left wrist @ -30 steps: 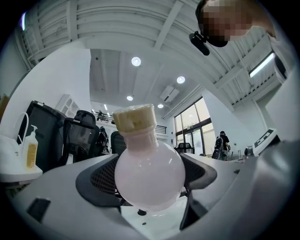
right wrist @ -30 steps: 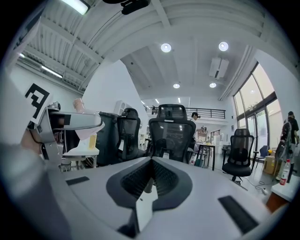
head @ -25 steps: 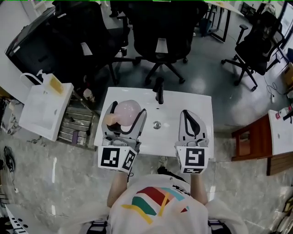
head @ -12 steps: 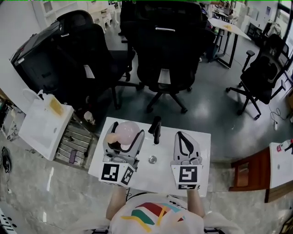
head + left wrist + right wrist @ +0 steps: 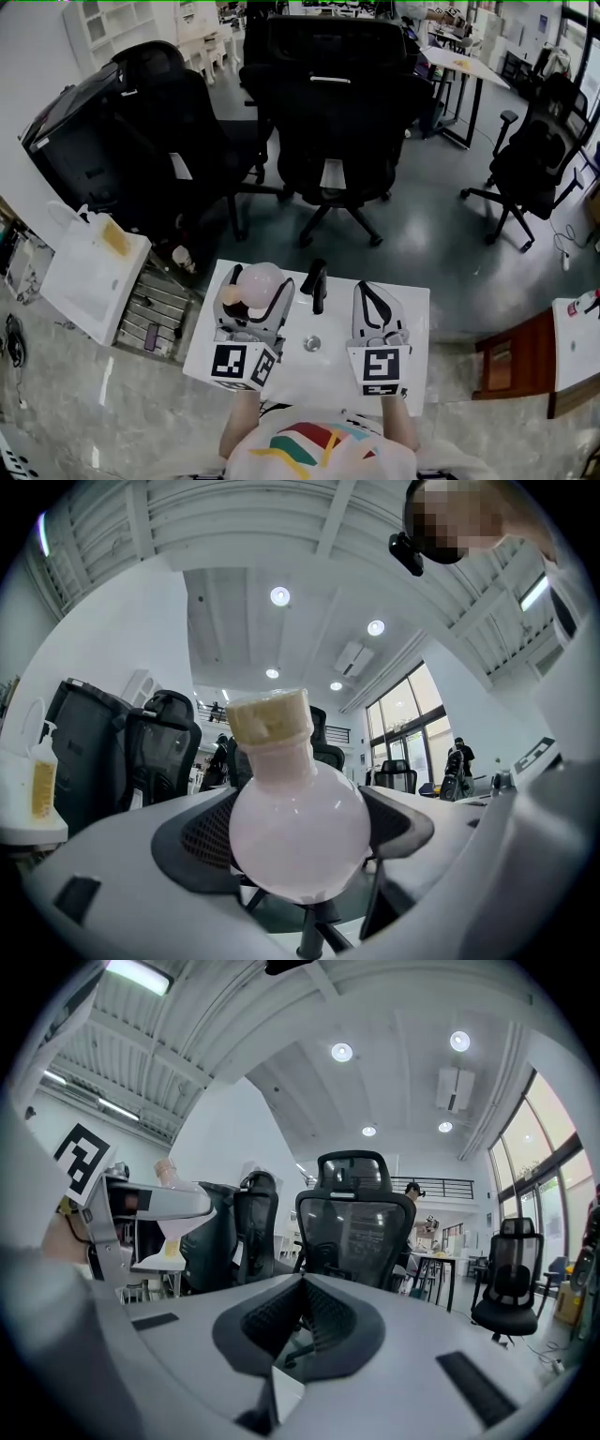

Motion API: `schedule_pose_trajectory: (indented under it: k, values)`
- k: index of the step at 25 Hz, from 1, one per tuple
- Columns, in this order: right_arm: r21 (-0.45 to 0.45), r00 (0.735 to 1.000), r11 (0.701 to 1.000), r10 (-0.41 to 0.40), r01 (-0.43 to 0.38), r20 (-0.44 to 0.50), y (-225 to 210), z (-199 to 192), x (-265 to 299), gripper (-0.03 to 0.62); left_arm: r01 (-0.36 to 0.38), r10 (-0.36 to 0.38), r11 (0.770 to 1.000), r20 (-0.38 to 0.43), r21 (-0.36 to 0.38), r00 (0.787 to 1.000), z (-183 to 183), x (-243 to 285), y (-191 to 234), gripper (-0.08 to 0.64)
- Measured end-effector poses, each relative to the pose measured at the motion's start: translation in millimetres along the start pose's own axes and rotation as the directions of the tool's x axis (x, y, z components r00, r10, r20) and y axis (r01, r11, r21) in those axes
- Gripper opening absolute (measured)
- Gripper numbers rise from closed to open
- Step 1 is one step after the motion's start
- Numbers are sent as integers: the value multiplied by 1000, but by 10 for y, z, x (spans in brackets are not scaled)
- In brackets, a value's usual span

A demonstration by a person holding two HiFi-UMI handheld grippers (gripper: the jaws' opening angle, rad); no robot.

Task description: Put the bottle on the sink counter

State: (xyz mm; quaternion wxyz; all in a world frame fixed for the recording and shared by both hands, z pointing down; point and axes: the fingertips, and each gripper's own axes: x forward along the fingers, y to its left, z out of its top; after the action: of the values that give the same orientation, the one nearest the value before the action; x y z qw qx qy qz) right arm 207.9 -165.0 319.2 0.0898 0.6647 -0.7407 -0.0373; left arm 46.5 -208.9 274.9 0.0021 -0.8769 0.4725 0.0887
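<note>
A round pale-pink bottle [image 5: 298, 832] with a tan cork-like cap is clamped between the jaws of my left gripper [image 5: 300, 855]. In the head view the pink bottle [image 5: 260, 279] is held above the left side of the white sink counter [image 5: 416, 309], with the left gripper [image 5: 255, 300] shut on it. My right gripper [image 5: 375, 302] hovers over the counter's right side, its jaws pressed together with nothing between them. The right gripper view shows the right gripper [image 5: 302, 1312] closed, with the left gripper [image 5: 141, 1206] and its bottle off to the left.
A black faucet [image 5: 317, 281] rises at the counter's back middle, with the drain [image 5: 311, 344] in front of it. Black office chairs [image 5: 333, 122] stand beyond the sink. A second white basin [image 5: 89, 277] with a soap bottle sits at the left. A wooden cabinet [image 5: 511, 361] is at the right.
The view has pulled back and up: the sink counter looks smaller and more of the room shows. Both grippers keep their places over the counter, the left still holding the bottle.
</note>
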Motion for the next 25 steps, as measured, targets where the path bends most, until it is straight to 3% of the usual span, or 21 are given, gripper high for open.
schedule_pose_trajectory:
  k: [15, 25]
  values:
    - [11, 1000, 1000, -7, 7, 26, 186, 160, 75, 12, -27, 28, 999, -27, 47, 999, 68, -2, 252, 420]
    - [-4, 1000, 1000, 13, -13, 8, 336, 143, 157, 12, -100, 104, 991, -46, 91, 993, 60, 36, 556, 420]
